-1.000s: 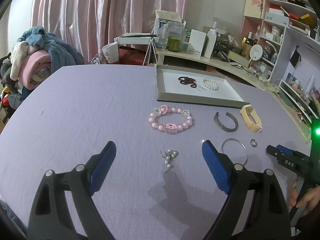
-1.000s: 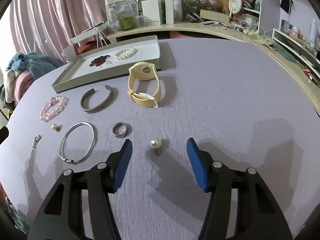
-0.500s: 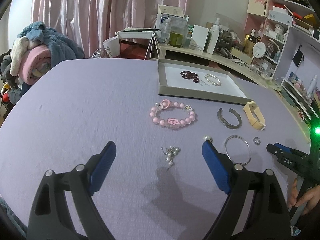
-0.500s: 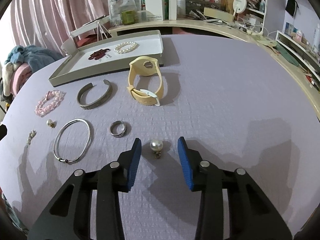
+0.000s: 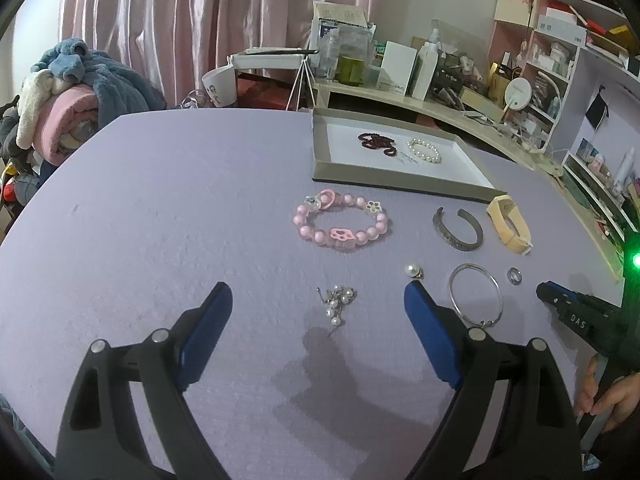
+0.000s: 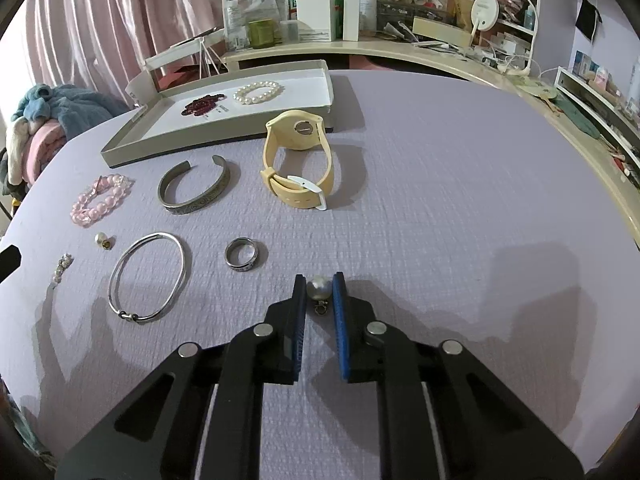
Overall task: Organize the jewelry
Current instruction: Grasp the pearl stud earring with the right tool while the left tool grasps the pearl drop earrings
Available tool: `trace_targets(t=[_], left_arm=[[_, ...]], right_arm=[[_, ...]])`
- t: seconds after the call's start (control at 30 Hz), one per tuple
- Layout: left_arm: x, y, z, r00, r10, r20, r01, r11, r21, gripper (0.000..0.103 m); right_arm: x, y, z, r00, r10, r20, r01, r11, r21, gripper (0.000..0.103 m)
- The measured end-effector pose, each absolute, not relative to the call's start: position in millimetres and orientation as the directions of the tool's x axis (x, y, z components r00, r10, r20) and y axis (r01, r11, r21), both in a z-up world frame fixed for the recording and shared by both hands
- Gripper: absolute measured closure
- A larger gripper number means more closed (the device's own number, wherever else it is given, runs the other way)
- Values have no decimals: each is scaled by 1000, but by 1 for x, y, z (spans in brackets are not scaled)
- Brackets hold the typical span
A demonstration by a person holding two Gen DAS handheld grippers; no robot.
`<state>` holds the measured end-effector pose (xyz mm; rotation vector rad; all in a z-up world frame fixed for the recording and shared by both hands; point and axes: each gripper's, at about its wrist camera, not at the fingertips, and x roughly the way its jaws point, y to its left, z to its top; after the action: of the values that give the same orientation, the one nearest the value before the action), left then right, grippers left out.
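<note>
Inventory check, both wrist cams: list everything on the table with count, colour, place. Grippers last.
tray: 1, grey rim, white floor, far side of the table
dark red bead bracelet: 1, in tray
white pearl bracelet: 1, in tray beside the red one
watch: 1, cream yellow, in front of tray
cuff bangle: 1, dark silver, left of watch
pink bead bracelet: 1, left of cuff
thin bangle: 1, silver, near side
ring: 1, silver, right of thin bangle
pearl earring: 2, white; second near thin bangle
pearl cluster: 1, white, between the left gripper's fingers
left gripper: open
right gripper: just closed on a pearl earring
hand: 1, on right gripper's handle
</note>
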<state>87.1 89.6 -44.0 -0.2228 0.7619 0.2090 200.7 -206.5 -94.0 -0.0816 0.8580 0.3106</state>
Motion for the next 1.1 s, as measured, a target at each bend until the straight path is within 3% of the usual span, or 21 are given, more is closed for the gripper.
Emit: trace_targets(t=[0.27,0.5,0.73,1.1], left_arm=[[104,81,-58,658,88,-748,-243,965,-100,16],[123,83,-82,583,83,-808,-265,960,-93,45],[129,81,-82,589,100,-802,-261,963,-71,50],[133,75,-82,595,98,-797,-242,968,-62,70]], right_arm=[[200,-209,-93,607,249,-755,-296,952,76,89],[201,-214,-89,613,247,-750,-285,955,82,89],[201,-216,-87,615,249,-748,-284,955,84,89],[201,-212,-84,613,251,-749,-292,953,80,89]])
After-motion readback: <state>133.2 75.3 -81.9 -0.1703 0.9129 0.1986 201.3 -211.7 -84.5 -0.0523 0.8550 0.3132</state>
